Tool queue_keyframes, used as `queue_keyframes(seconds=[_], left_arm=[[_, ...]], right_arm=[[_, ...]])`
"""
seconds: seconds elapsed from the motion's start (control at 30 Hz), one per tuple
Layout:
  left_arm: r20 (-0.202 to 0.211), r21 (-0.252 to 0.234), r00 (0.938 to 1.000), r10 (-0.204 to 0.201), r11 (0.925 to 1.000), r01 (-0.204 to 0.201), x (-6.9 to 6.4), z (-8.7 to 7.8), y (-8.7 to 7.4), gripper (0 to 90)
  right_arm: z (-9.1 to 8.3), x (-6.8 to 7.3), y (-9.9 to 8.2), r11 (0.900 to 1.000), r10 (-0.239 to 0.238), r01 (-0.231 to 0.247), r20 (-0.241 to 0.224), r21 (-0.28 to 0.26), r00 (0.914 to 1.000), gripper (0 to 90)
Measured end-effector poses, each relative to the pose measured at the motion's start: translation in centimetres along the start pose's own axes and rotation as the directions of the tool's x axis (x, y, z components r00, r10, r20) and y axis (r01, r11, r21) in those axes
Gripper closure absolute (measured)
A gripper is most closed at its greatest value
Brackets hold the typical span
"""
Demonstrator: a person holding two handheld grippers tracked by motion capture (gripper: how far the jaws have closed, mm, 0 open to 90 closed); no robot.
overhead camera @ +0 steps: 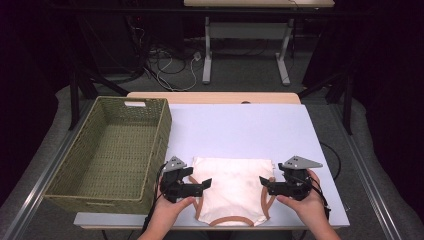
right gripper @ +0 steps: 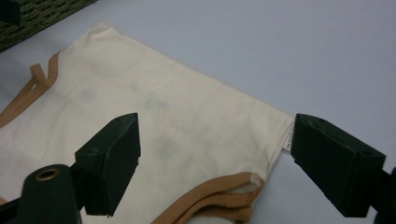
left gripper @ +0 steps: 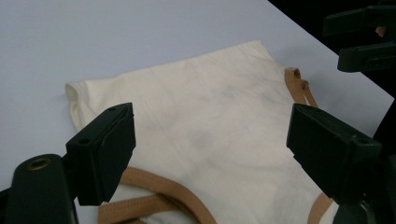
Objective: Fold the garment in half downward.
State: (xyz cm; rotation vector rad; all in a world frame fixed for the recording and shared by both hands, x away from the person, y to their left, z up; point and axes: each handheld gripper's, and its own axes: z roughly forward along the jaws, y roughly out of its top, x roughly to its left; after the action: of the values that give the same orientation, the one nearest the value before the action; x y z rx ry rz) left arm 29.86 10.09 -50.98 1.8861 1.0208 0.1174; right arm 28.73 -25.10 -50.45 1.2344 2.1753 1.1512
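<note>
Both grippers, left (overhead camera: 204, 185) and right (overhead camera: 265, 183), jaws wide, seemingly hover empty over the cream garment (overhead camera: 231, 187).

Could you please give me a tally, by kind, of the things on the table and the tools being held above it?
Cream garment with tan trim: 1
Woven basket: 1
Tools: 2, the left tool and the right tool, both open
Total: 4

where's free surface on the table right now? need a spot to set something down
Free: the mat beyond the cream garment, from the wicker basket across to the right edge, and the basket's bare floor. A narrower strip lies right of the right gripper. Crowded: the near edge, where the garment lies between the open left gripper and right gripper.
</note>
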Motion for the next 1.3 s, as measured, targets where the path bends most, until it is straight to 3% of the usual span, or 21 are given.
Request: queue_keyframes(seconds=[0.07,0.17,0.27,0.37,0.5,0.63,0.7,0.77,0.87,1.03,1.3], left_arm=[[-0.006,0.016,1.0000,0.002,0.9999,-0.002,0.2,0.3,0.7,16.8],[-0.014,0.019,0.9998,-0.015,0.9997,0.015,0.6,1.0,1.6,20.8],[-0.061,0.002,0.9981,0.000,1.0000,0.000,0.9,1.5,2.3,27.2],[-0.059,0.022,0.9982,0.003,0.9998,-0.002,1.2,2.1,3.0,30.6],[-0.138,0.038,0.9898,0.037,0.9988,-0.032,1.8,2.6,3.6,35.5],[-0.145,0.024,0.9893,-0.012,0.9996,0.016,2.6,3.2,3.9,38.8],[-0.161,0.035,0.9867,-0.018,0.9991,0.024,3.0,3.5,4.0,40.9],[-0.192,0.046,0.9813,-0.014,0.9987,0.023,3.3,3.8,4.0,43.7],[-0.189,0.049,0.9813,-0.033,0.9979,0.043,3.9,4.1,4.1,44.1],[-0.202,0.026,0.9780,-0.051,0.9980,0.057,4.7,4.5,4.2,44.3],[-0.216,0.067,0.9739,-0.070,0.9940,0.087,5.6,5.7,3.8,54.6]], right_arm=[[0.3,-0.3,0.5,0.9999,-0.010,0.010,0.002,-0.003,1.0000,19.0],[0.6,-0.4,1.3,0.9998,0.015,-0.015,-0.006,-0.016,0.9999,24.1],[1.1,-0.6,1.9,0.9998,-0.016,0.016,0.006,-0.013,0.9999,29.5],[2.0,-1.0,2.6,0.9996,-0.022,0.022,0.027,-0.016,0.9994,33.2],[2.9,-1.6,3.1,1.0000,0.001,-0.001,0.019,0.000,0.9998,36.9],[3.6,-2.2,3.6,0.9989,0.043,-0.043,0.007,0.018,0.9991,41.6],[4.1,-2.3,3.8,0.9981,0.055,-0.055,0.001,0.030,0.9985,42.8],[4.7,-2.3,4.2,0.9983,0.047,-0.048,0.026,0.033,0.9985,44.4],[5.3,-2.5,4.7,0.9981,0.047,-0.049,0.054,0.037,0.9974,45.4],[6.1,-3.6,4.6,0.9945,0.097,-0.098,0.036,0.036,0.9946,46.5],[6.3,-4.1,3.7,0.9932,0.108,-0.110,0.057,0.036,0.9925,48.0]])
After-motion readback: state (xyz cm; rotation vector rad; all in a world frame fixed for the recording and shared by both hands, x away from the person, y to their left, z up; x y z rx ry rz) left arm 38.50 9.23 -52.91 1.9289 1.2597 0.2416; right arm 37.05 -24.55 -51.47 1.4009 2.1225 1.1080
